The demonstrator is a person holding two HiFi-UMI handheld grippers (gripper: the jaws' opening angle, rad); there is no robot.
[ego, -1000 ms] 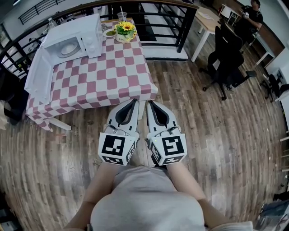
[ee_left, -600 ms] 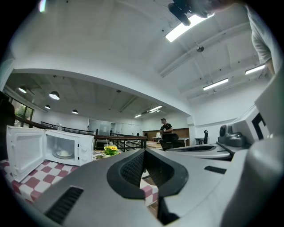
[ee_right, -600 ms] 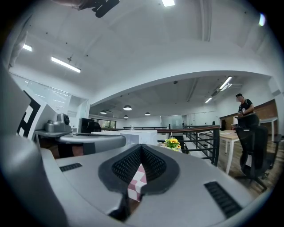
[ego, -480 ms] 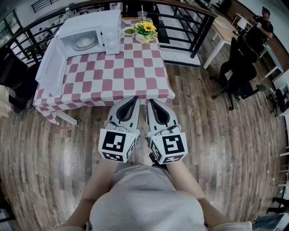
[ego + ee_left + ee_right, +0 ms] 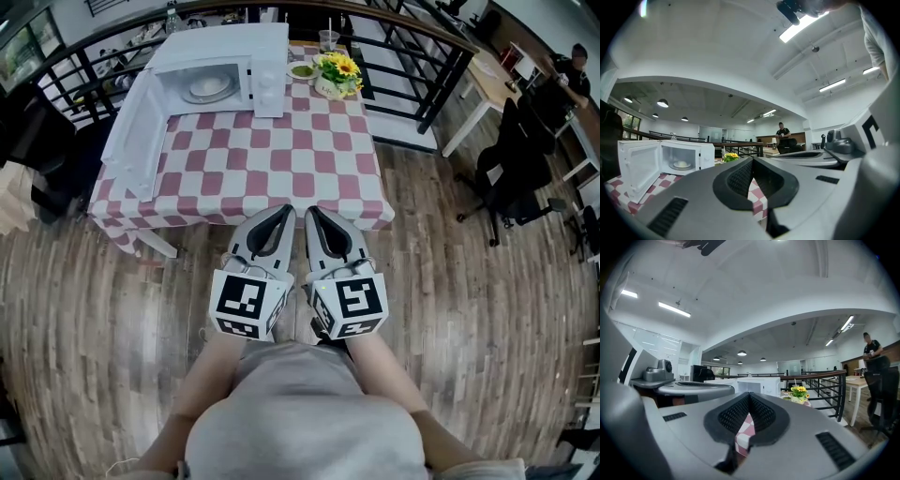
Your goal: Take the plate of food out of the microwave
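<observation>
Evidently the approach step: left gripper [image 5: 281, 212] and right gripper [image 5: 314, 214], both closed and empty, must open before reaching the plate [image 5: 208, 89] in the microwave [image 5: 225, 42], upper left.

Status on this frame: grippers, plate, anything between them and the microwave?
Left gripper and right gripper shut, empty, at near edge of table. Plate inside microwave, door open wide. Table between is bare; flowers off to the right.

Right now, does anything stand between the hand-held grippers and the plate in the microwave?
Nothing visible does. The microwave door hangs open to the left, the plate lies inside, and only bare checked tablecloth lies between. The flowers stand to the right.
</observation>
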